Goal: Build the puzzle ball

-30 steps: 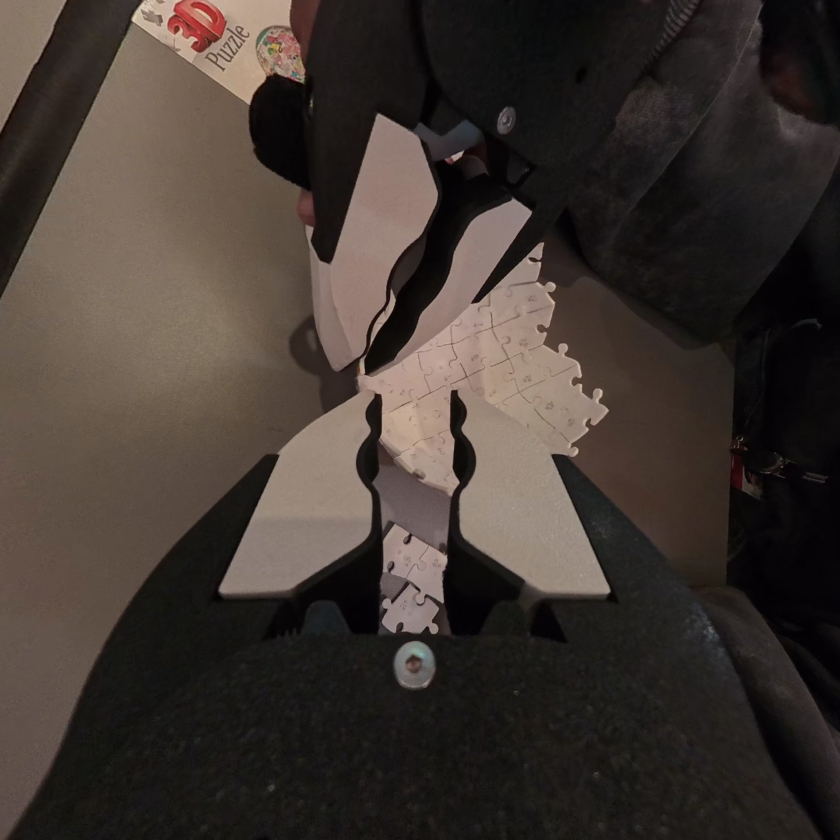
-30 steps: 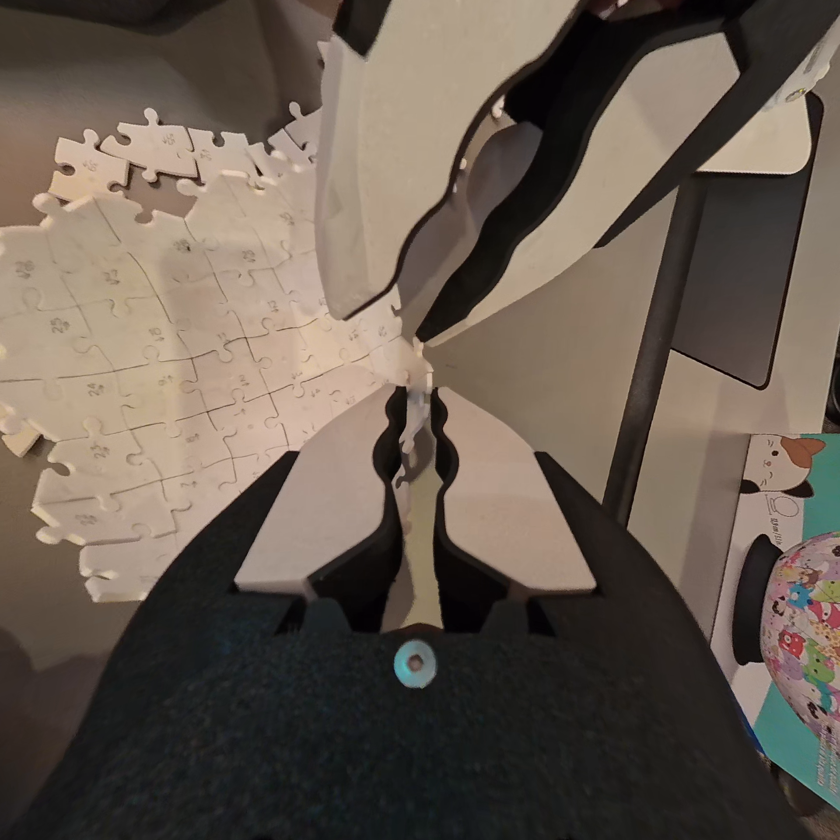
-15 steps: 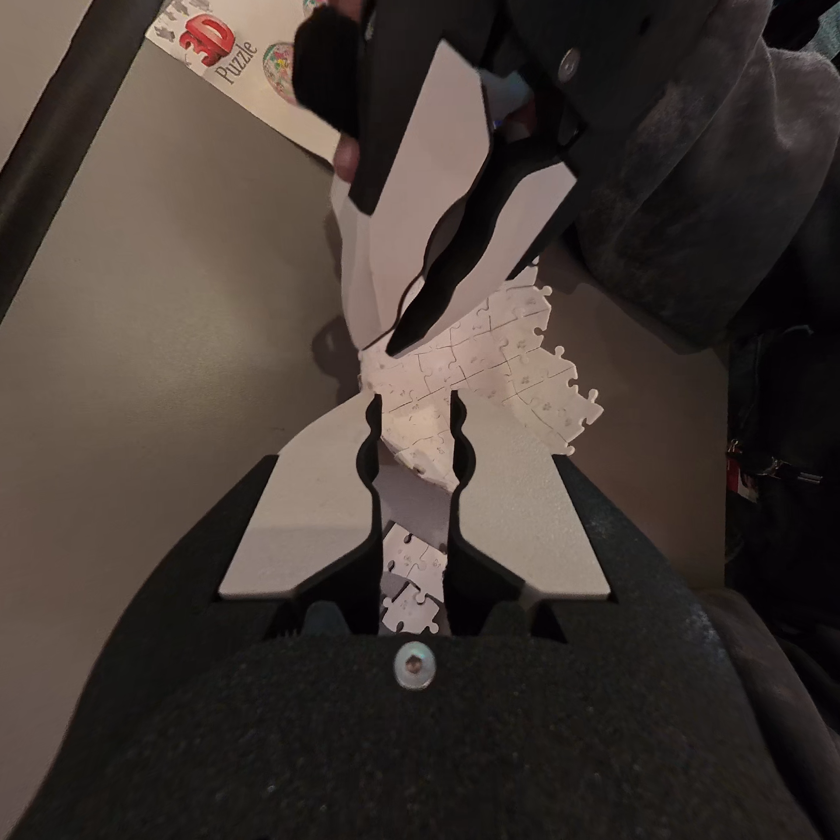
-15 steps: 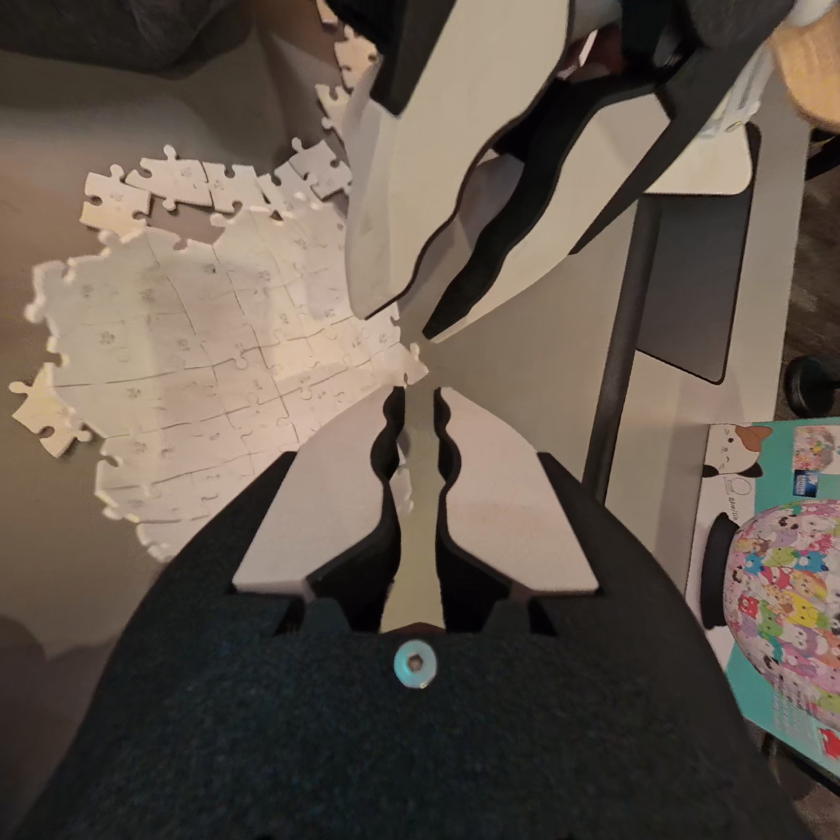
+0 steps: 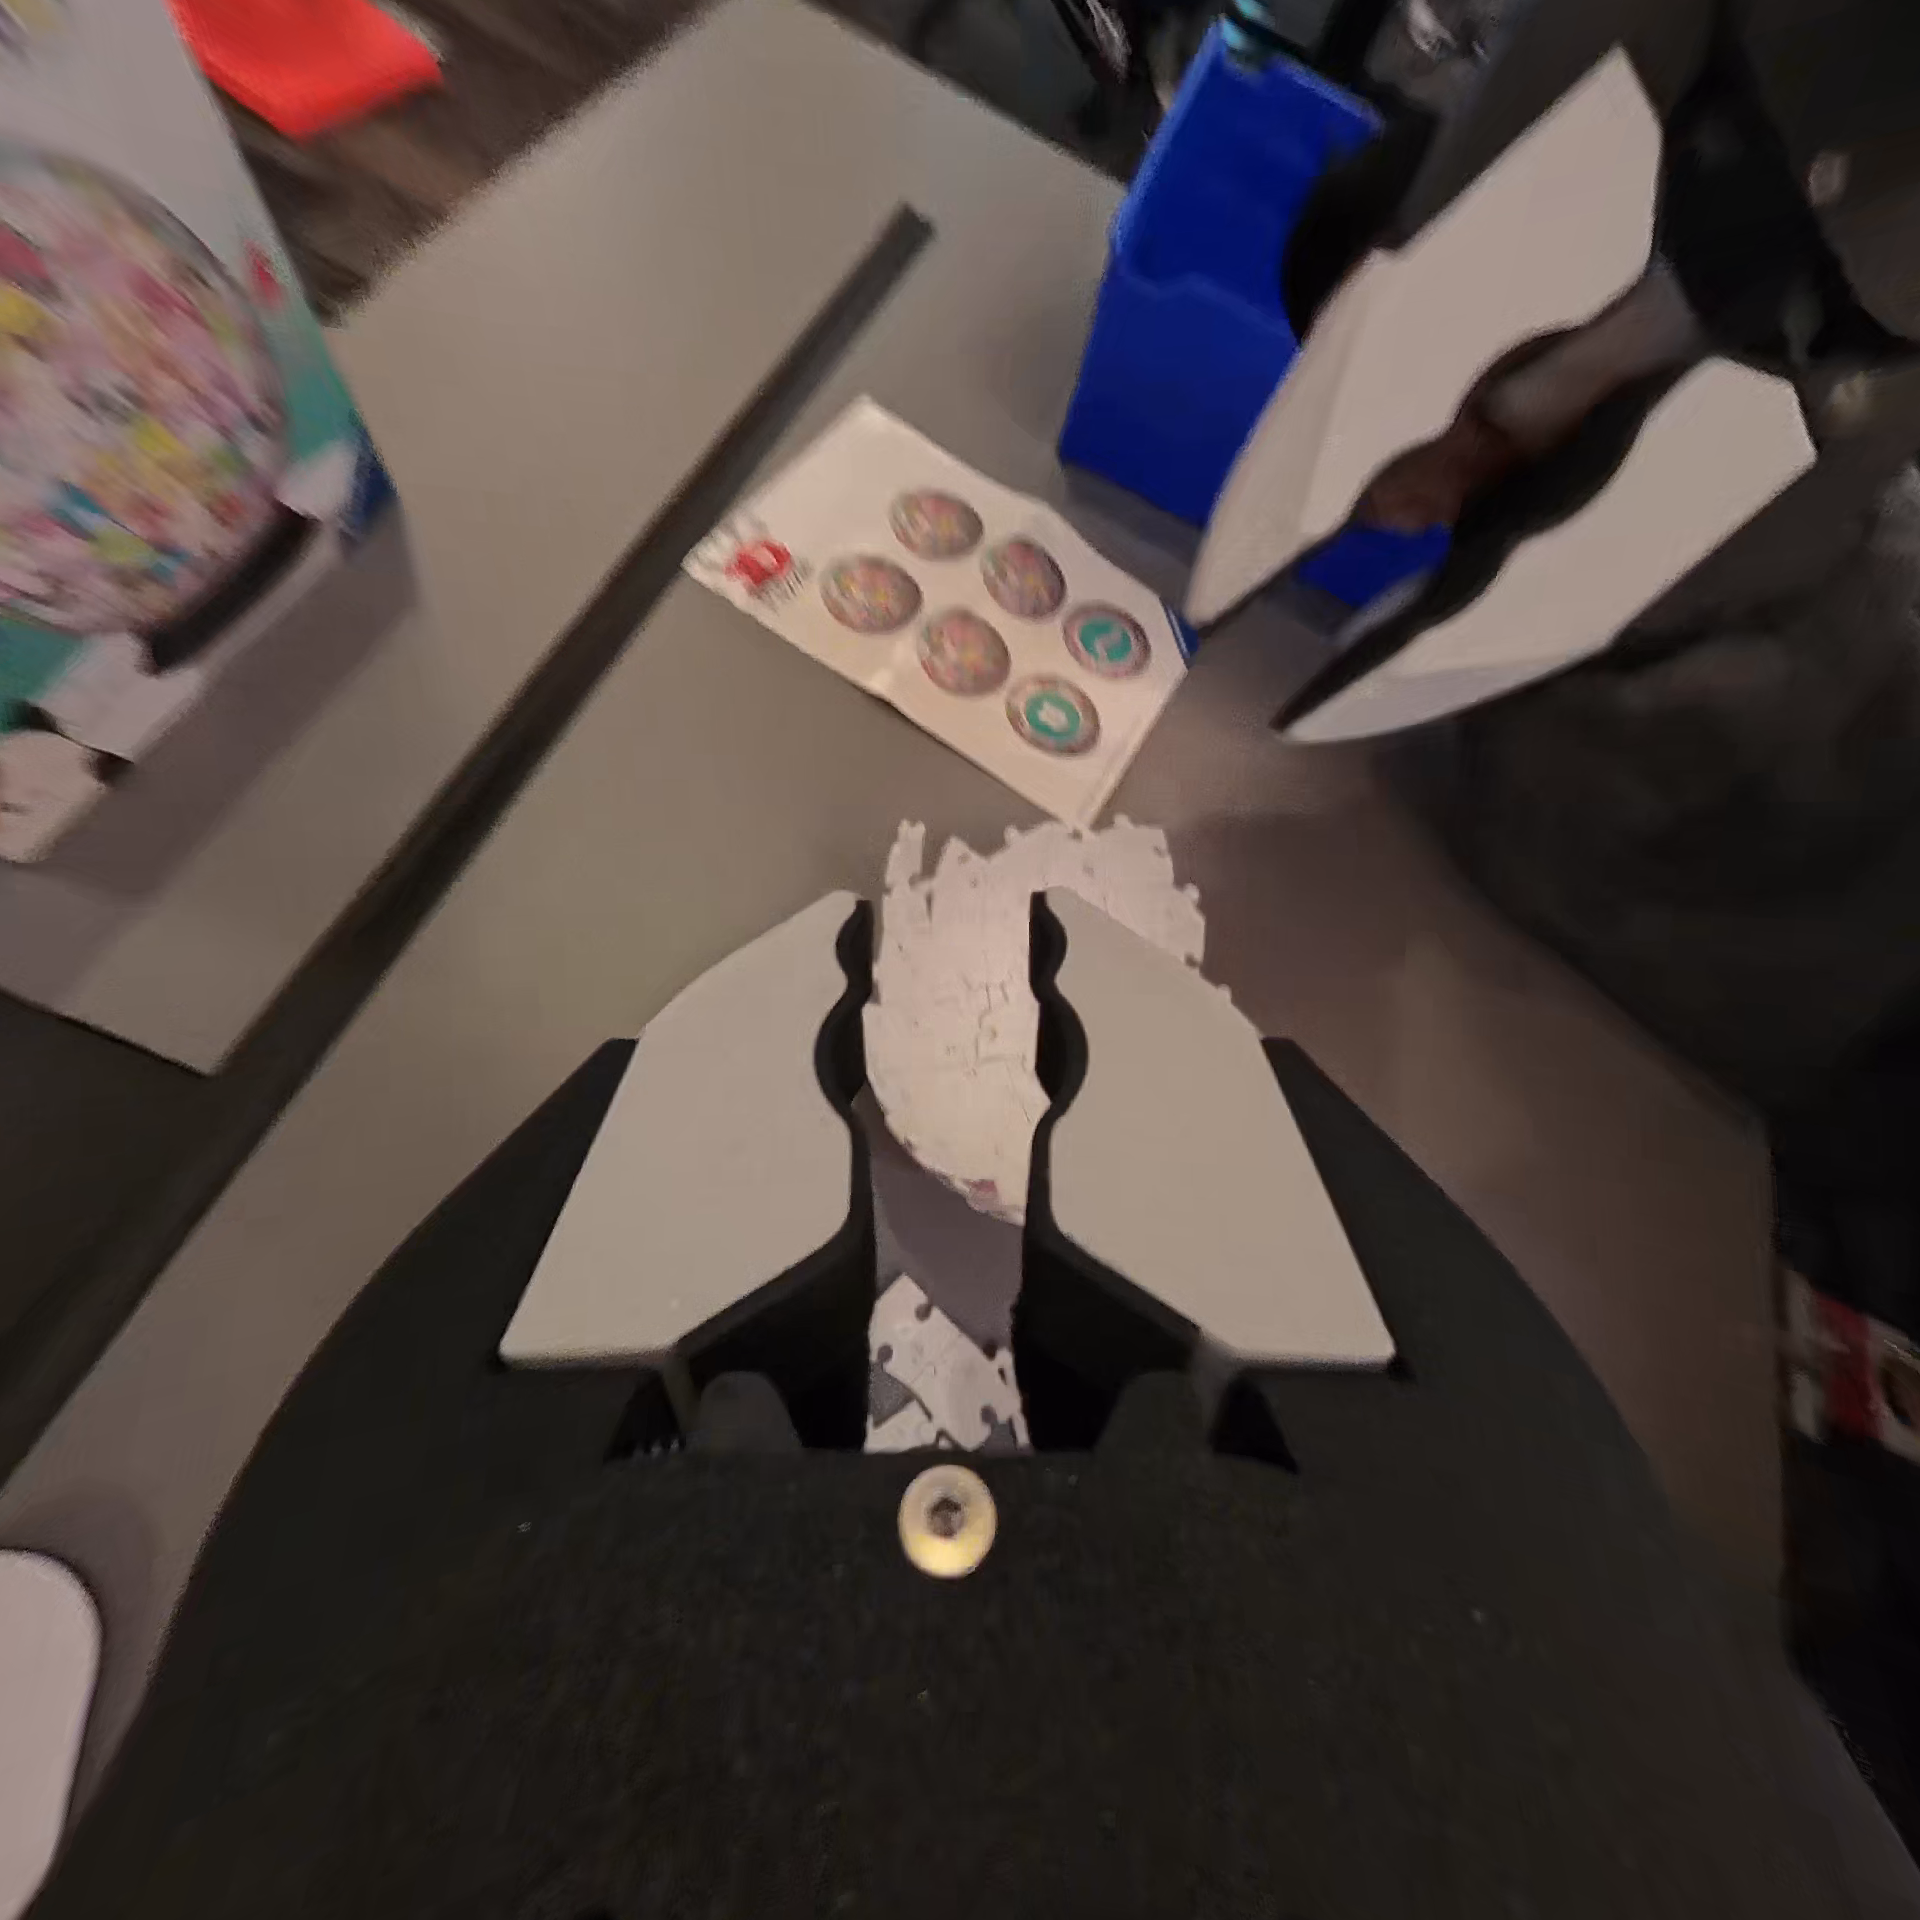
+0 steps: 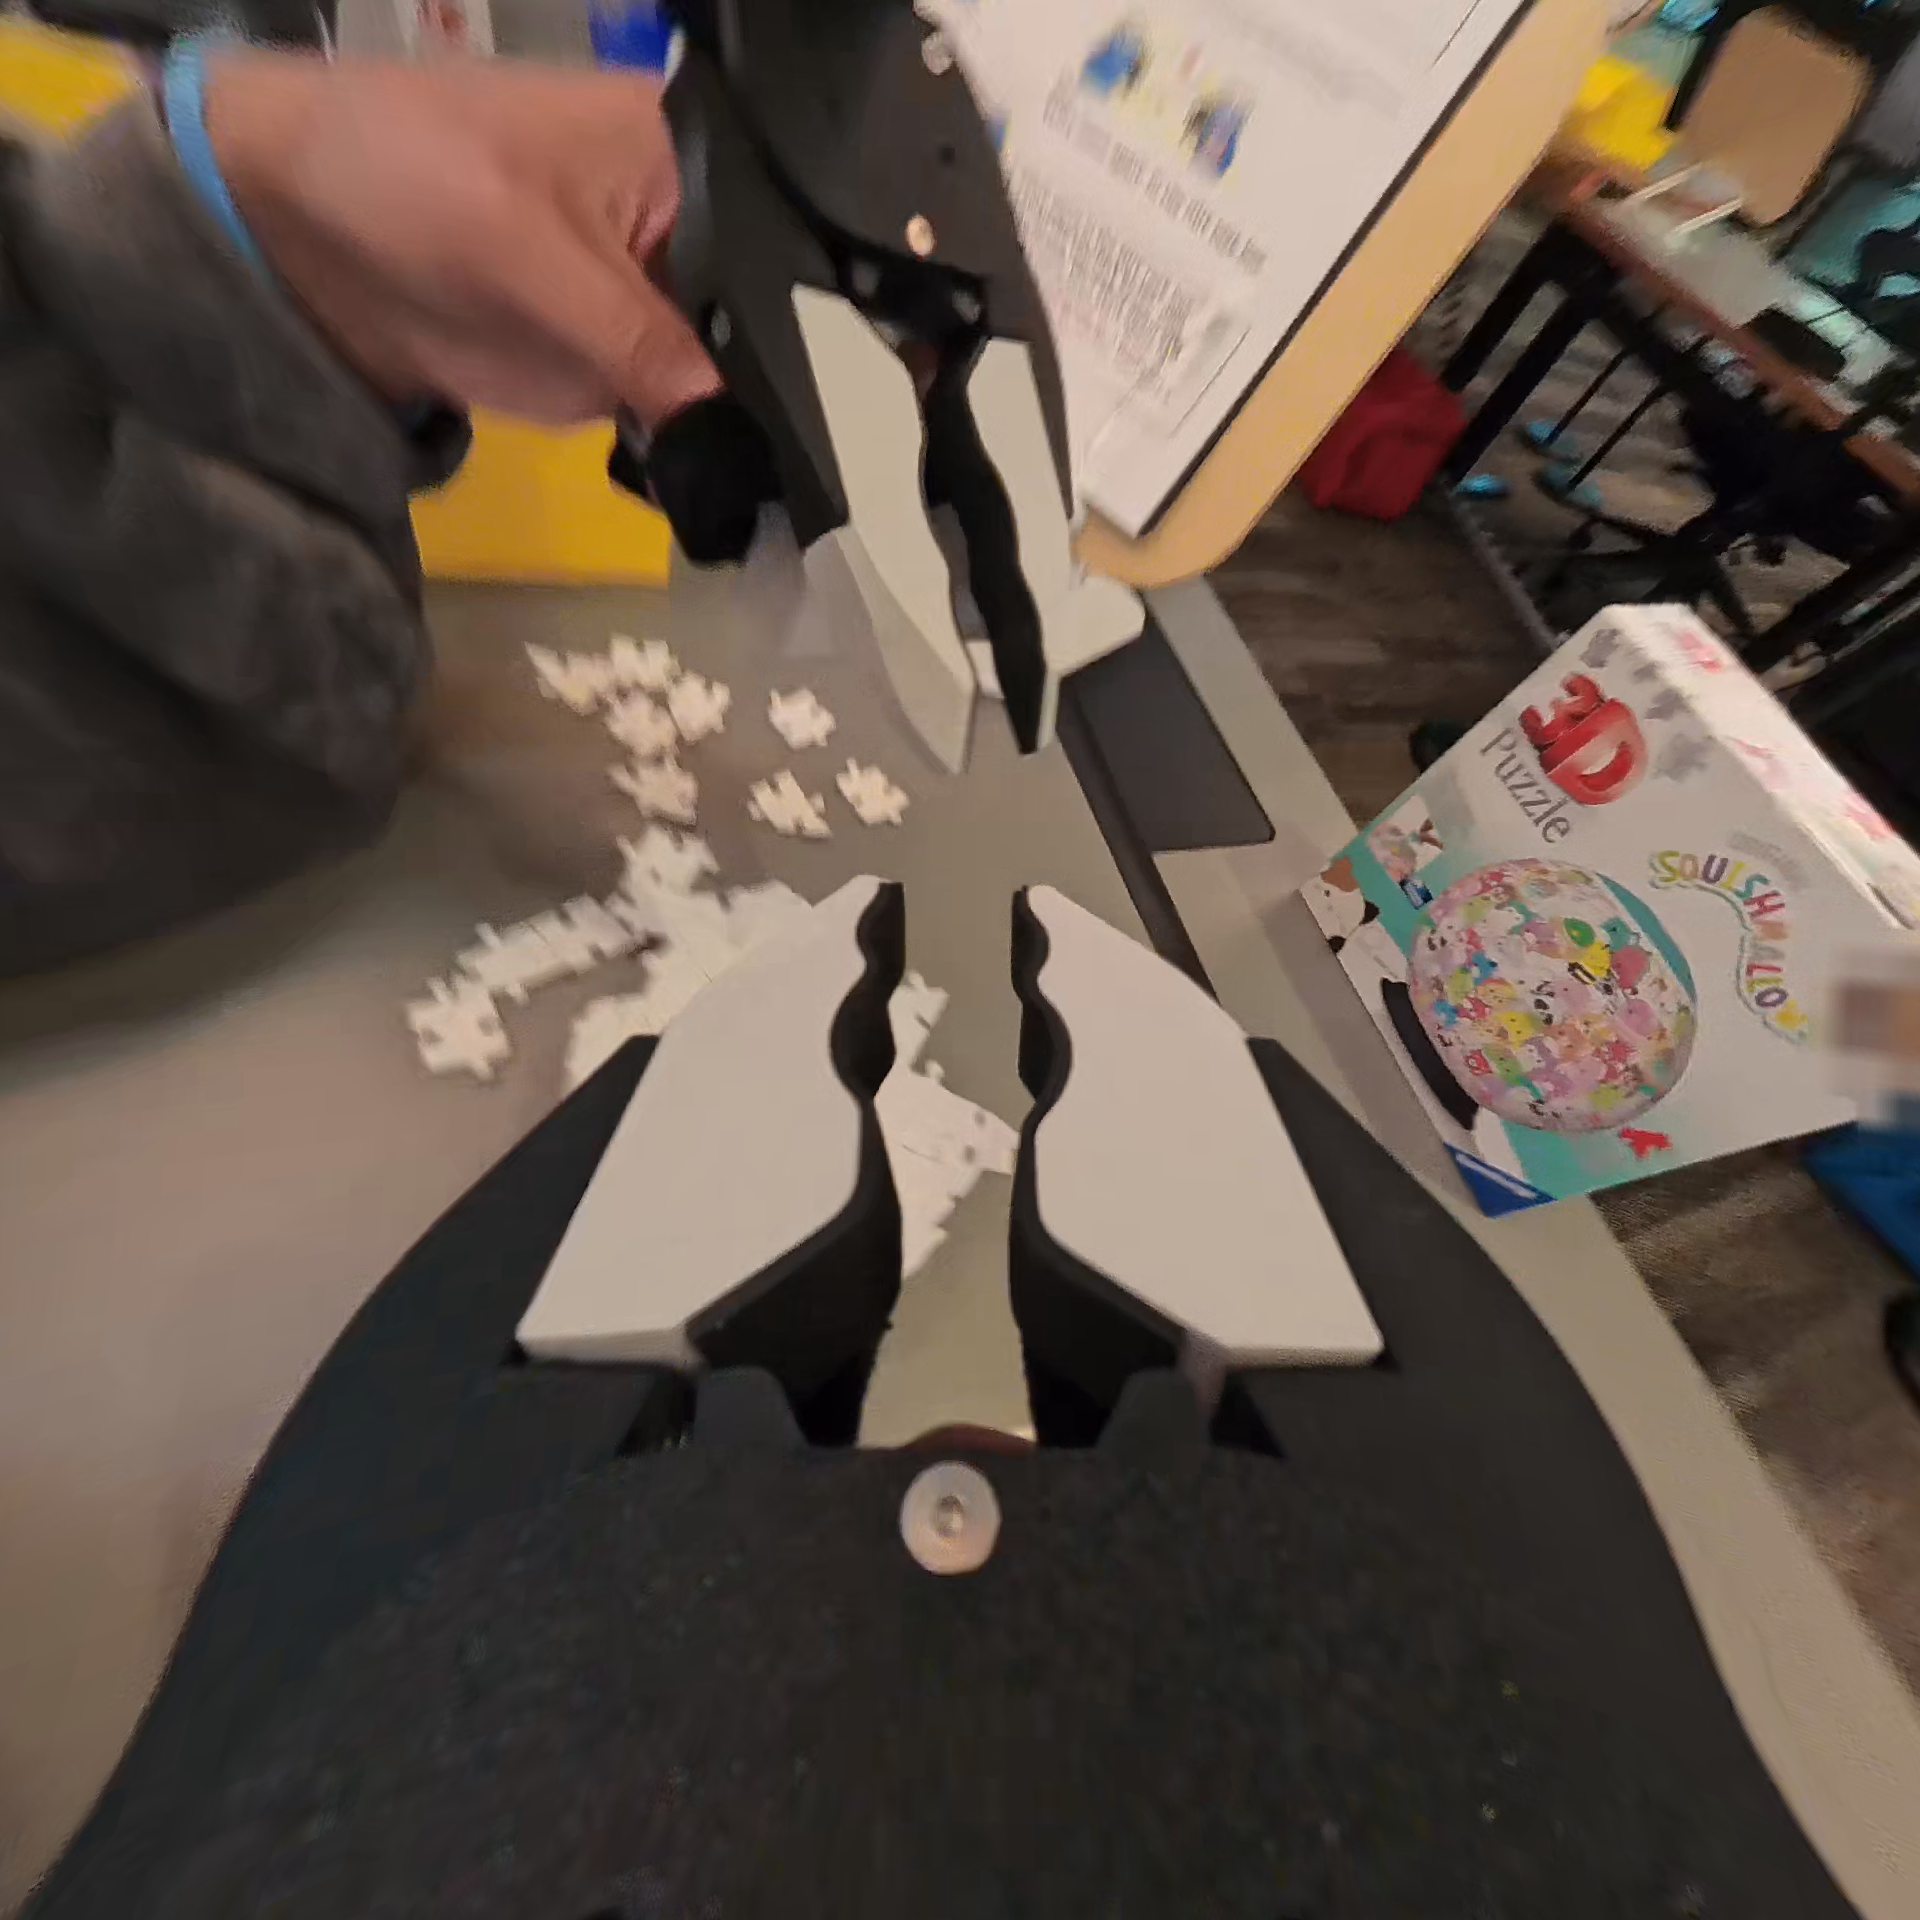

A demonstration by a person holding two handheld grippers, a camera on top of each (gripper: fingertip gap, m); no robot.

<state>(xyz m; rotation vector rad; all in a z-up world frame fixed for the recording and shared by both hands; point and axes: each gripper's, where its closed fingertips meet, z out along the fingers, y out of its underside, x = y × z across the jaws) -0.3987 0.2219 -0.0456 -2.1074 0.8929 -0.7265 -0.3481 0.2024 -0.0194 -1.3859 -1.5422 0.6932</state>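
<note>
In the left wrist view the left gripper (image 5: 951, 914) fills the lower centre of the frame, its jaws parted by a narrow gap in which a curved white sheet of joined puzzle pieces (image 5: 961, 1023) sits, though blur hides whether they pinch it. The right gripper (image 6: 958, 904) points up-frame over the grey table (image 6: 208, 1195), jaws spread and empty. Loose white puzzle pieces (image 6: 665, 727) lie beyond its left fingertip, and the puzzle box (image 6: 1621, 935) sits at right.
</note>
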